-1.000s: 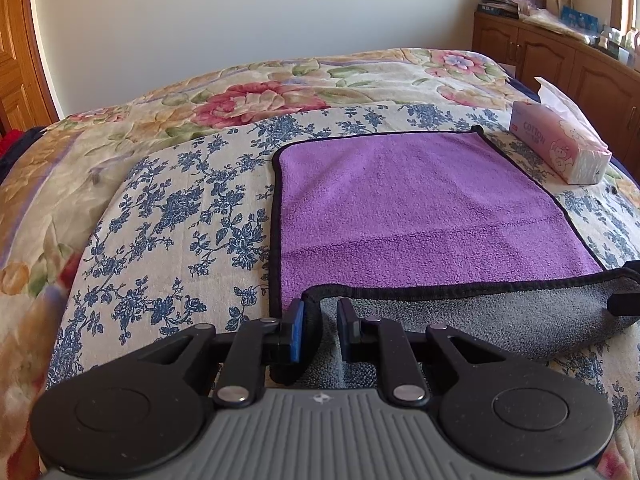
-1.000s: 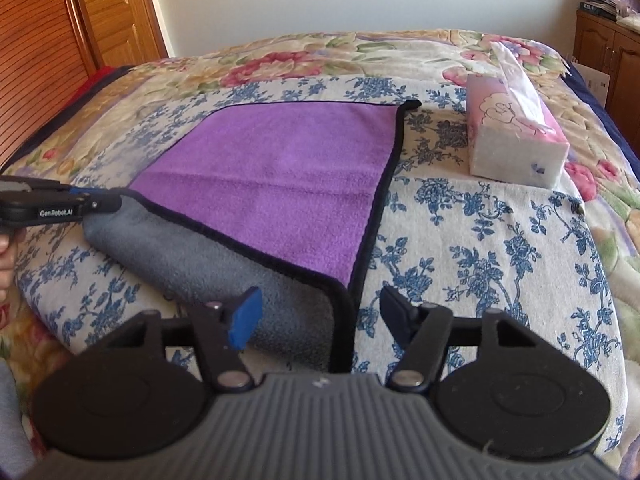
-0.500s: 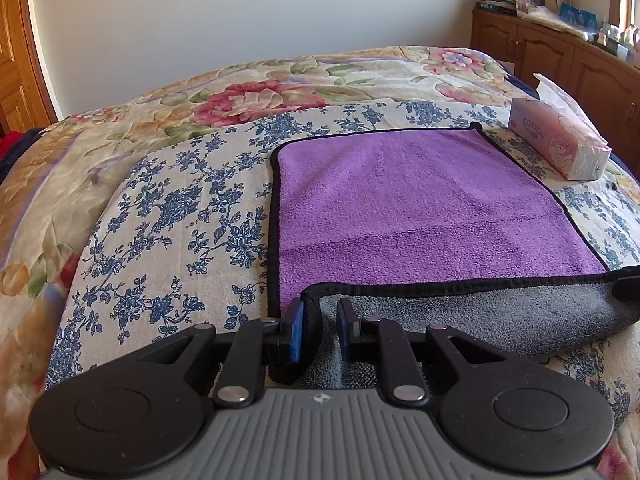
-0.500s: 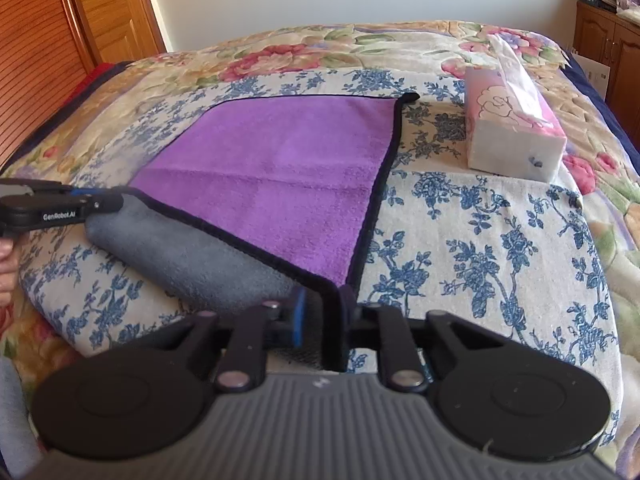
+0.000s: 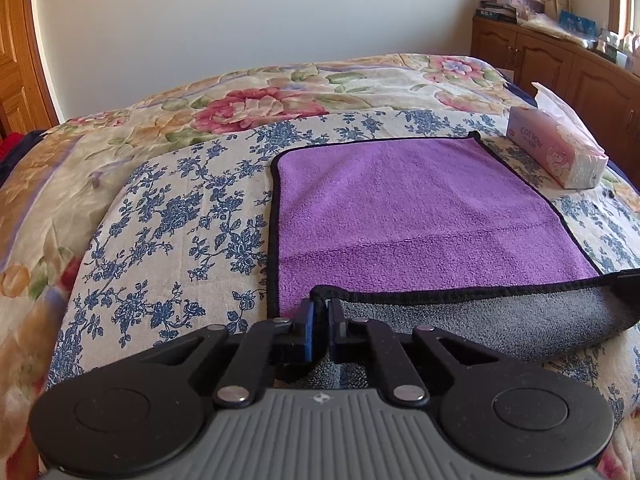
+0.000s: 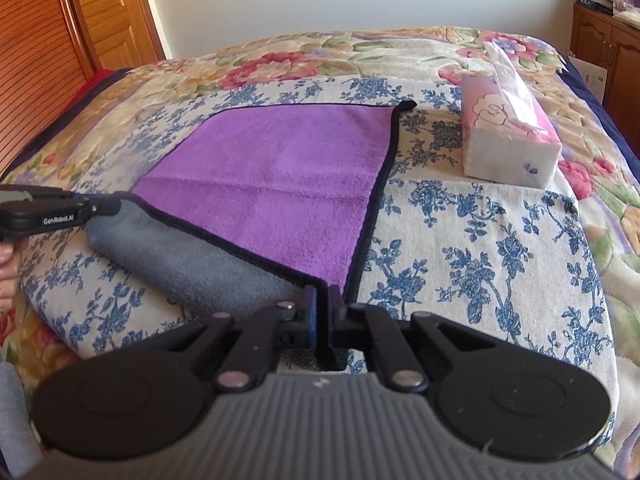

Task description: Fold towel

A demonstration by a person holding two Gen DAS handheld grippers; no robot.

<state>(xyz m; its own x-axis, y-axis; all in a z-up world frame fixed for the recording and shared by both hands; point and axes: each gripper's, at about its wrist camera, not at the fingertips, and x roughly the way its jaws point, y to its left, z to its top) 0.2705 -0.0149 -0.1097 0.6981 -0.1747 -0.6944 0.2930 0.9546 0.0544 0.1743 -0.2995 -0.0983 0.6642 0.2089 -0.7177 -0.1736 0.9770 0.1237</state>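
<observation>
A purple towel (image 5: 420,216) with black trim and a grey underside (image 5: 480,320) lies on the flowered bedspread, its near edge turned over so the grey shows. My left gripper (image 5: 320,308) is closing on the near left corner, the black hem pinched between its pads. In the right wrist view the same towel (image 6: 280,184) spreads ahead, and my right gripper (image 6: 322,294) is closing on the near right corner, the trim squeezed between its fingers. The left gripper (image 6: 100,206) also shows there at the left edge, held by a hand.
A pink tissue box (image 5: 556,152) (image 6: 508,140) stands on the bed just right of the towel. A wooden cabinet (image 5: 560,64) with clutter runs along the right wall. A wooden door (image 6: 108,12) is at the far left.
The right gripper went from wide open to closed on the towel's near right corner. The left gripper's pads drew tighter on the near left corner. Neither hand shifted.
</observation>
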